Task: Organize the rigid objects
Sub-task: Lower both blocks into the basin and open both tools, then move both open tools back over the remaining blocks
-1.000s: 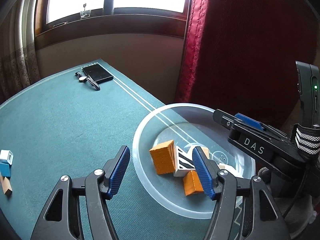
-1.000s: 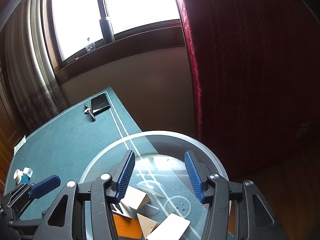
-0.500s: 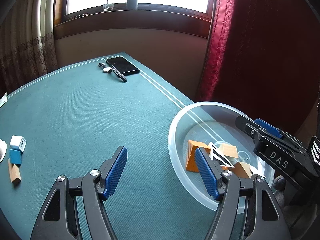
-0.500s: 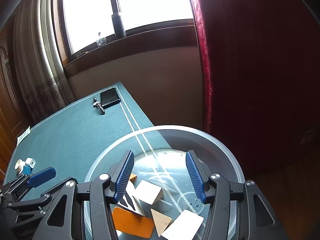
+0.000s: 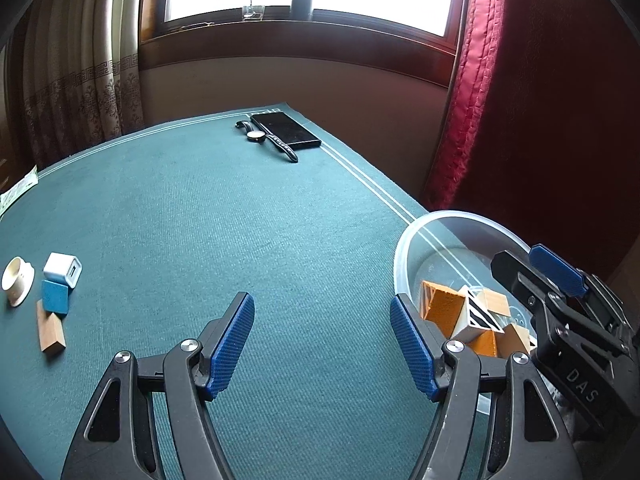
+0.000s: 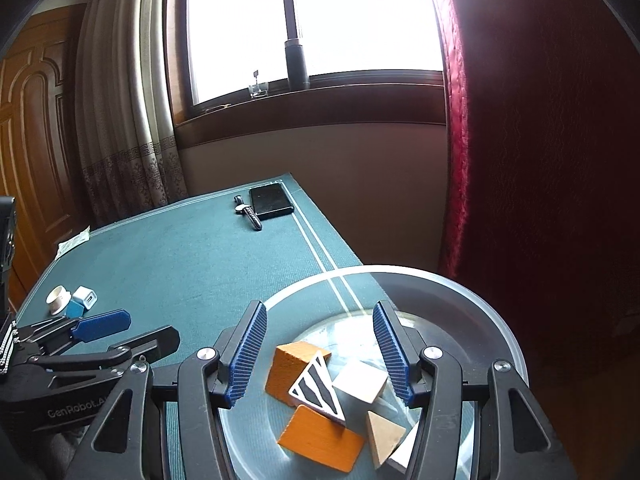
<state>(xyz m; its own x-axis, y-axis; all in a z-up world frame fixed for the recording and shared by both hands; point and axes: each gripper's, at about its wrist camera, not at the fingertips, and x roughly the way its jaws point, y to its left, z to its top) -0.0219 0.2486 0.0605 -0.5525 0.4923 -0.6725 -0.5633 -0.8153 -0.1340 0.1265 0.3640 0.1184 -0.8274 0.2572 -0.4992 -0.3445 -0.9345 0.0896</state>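
A clear round bowl (image 5: 404,252) (image 6: 472,284) stands at the table's right edge and holds several blocks: orange ones (image 6: 290,368), a black-and-white striped one (image 6: 316,390) and pale wooden ones (image 6: 360,380). My left gripper (image 5: 322,344) is open and empty over the green cloth, left of the bowl. My right gripper (image 6: 320,350) is open and empty above the bowl. On the left of the table lie a wooden block (image 5: 50,328), a blue block (image 5: 56,296), a white charger cube (image 5: 62,270) and a white ring (image 5: 16,280).
A black phone (image 5: 286,130) and a wristwatch (image 5: 266,140) lie at the table's far edge. A paper slip (image 5: 18,192) lies at the far left edge. A red curtain (image 5: 472,92) hangs right of the table, by the window.
My left gripper has swung left, away from the bowl, bringing the small objects on the left closer to centre. My right gripper has risen and tilted, showing more of the blocks.
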